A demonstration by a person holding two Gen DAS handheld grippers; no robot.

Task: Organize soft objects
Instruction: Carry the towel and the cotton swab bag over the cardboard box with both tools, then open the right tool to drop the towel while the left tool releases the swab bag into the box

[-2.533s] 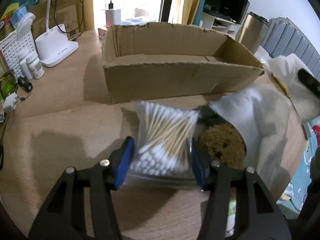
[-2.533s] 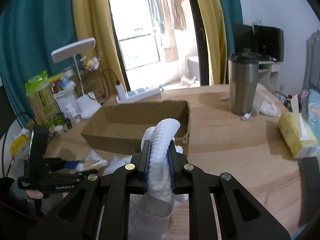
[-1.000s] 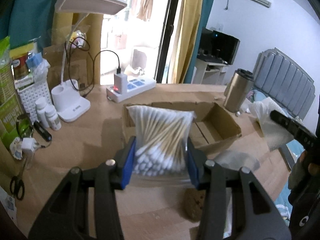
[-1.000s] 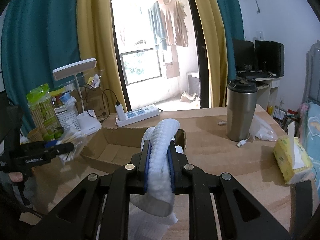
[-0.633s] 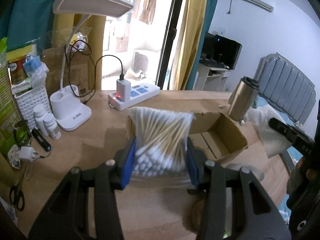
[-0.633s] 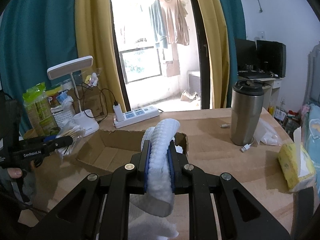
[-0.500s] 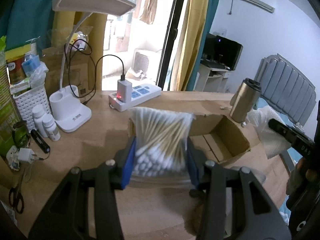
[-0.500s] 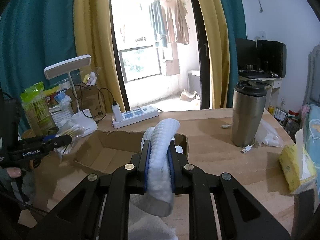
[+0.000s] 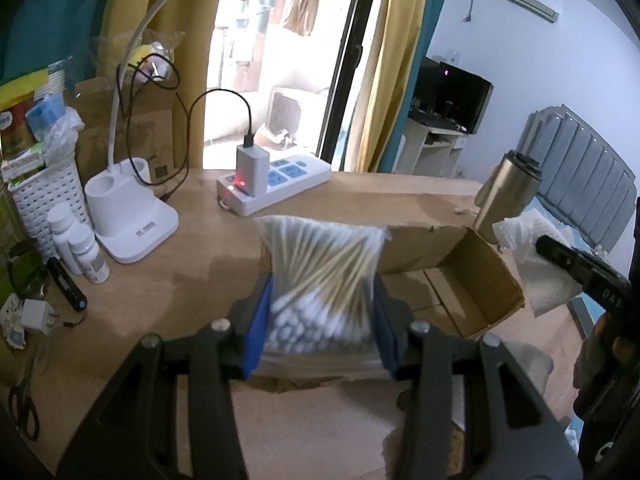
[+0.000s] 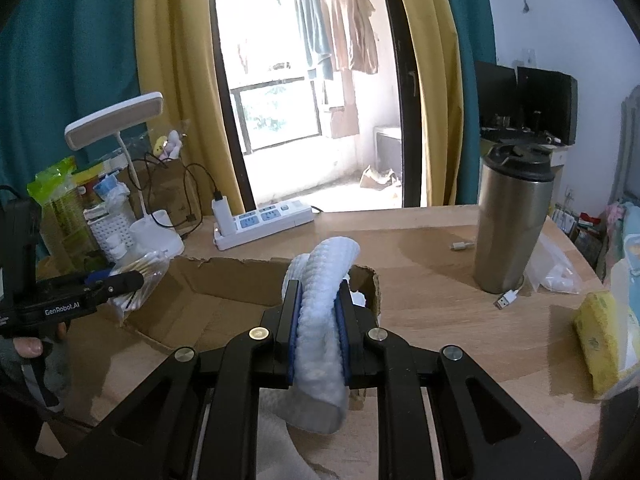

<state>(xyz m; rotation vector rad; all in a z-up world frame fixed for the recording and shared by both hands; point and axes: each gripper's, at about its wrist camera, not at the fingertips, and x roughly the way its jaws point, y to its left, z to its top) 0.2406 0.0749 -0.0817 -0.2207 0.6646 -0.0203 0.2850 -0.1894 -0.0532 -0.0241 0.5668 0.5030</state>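
- The left gripper point(image 9: 320, 316) is clamped on a clear bag of cotton swabs point(image 9: 320, 276), which stands up between its blue pads (stick ends pointing away from the fingers).
- The right gripper point(image 10: 318, 320) pinches a folded white cloth point(image 10: 322, 320), its ends spilling past the fingertips and below them.
- The open cardboard box point(image 10: 240, 300) lies just beyond both sets of fingertips and looks empty as far as I can see.
- By my reading, both soft items are lifted but neither is in the box; lowering them in and releasing remains.
- A tissue pack point(image 10: 604, 344) sits far right of the fingers, untouched.
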